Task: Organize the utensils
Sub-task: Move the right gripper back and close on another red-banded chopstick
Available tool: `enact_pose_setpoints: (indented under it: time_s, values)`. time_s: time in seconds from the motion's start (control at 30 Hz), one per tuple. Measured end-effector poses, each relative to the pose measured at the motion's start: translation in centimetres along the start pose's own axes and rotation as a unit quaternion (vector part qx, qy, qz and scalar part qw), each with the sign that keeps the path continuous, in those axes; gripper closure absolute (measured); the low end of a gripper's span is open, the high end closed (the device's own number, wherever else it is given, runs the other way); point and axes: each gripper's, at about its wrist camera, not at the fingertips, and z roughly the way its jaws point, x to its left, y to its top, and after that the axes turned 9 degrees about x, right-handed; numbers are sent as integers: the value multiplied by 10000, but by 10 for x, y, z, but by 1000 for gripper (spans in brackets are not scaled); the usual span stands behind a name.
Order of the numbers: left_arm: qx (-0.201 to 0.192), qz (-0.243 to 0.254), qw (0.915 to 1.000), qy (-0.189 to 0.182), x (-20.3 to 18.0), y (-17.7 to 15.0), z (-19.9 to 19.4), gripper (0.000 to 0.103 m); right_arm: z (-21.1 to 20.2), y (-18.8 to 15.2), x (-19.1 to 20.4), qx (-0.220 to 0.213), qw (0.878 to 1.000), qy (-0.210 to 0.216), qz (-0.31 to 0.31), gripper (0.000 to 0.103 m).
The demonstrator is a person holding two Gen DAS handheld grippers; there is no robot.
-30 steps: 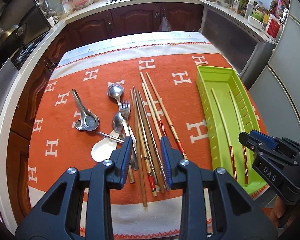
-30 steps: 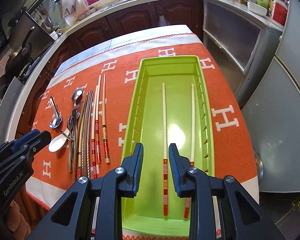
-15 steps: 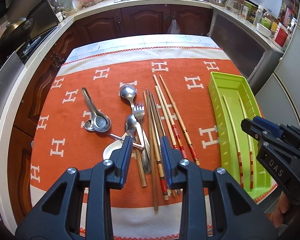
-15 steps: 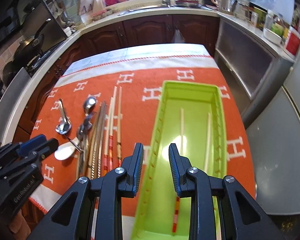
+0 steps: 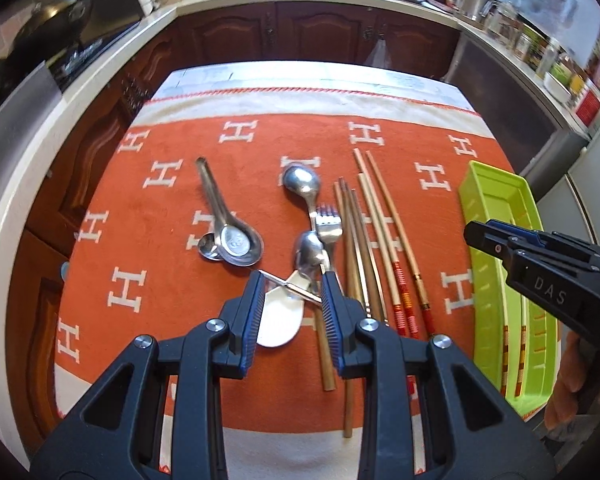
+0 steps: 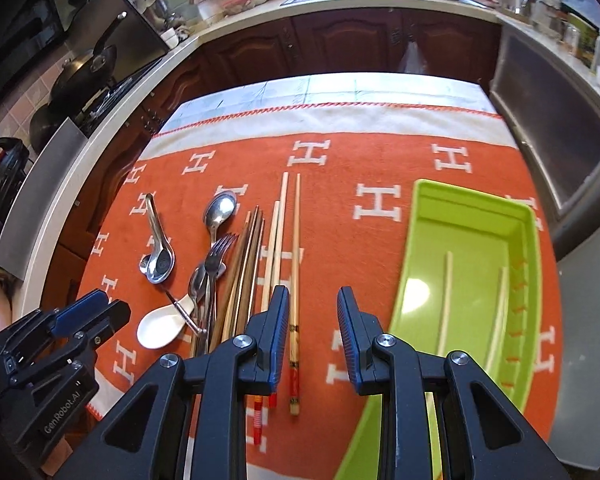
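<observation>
My left gripper [image 5: 291, 280] is open and empty, hovering over a white ceramic spoon [image 5: 278, 320] and a crossed pile of metal spoons beside a fork [image 5: 329, 224]. A metal soup spoon [image 5: 236, 240] lies further left. Brown chopsticks [image 5: 356, 248] and pale red-banded chopsticks [image 5: 384, 232] lie just right of the pile. My right gripper [image 6: 313, 296] is open and empty above the cloth, between the red-banded chopsticks [image 6: 296, 240] and the green tray [image 6: 472, 200]. Two pale chopsticks [image 6: 446, 296] lie in that tray.
An orange cloth with white H marks [image 6: 380, 160] covers the table. Dark cabinets and a counter ring it, with a stove and pans [image 6: 84, 68] on the left and a steel appliance [image 6: 560, 140] on the right. A hand [image 5: 572, 364] holds the right gripper.
Both grippers have slid left across the table. The left went from over the chopsticks to over the spoons; the right went from over the tray to the cloth beside it.
</observation>
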Motion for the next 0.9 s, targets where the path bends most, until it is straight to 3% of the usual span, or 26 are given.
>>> enact_pose_setpoints:
  time_s: [0.37,0.7,0.9]
  values:
    - [178,-264,9994,-95,22,11,25,78,64,23,24,541,9978,20,-373,91]
    - [240,-241,9993,-177,22,13,37,78,110,28,22,923,9947,-203,-412,92]
    - [272,-219,9992,-207,20,13,41,78,116,26,31,738,9943,-427,-634,92]
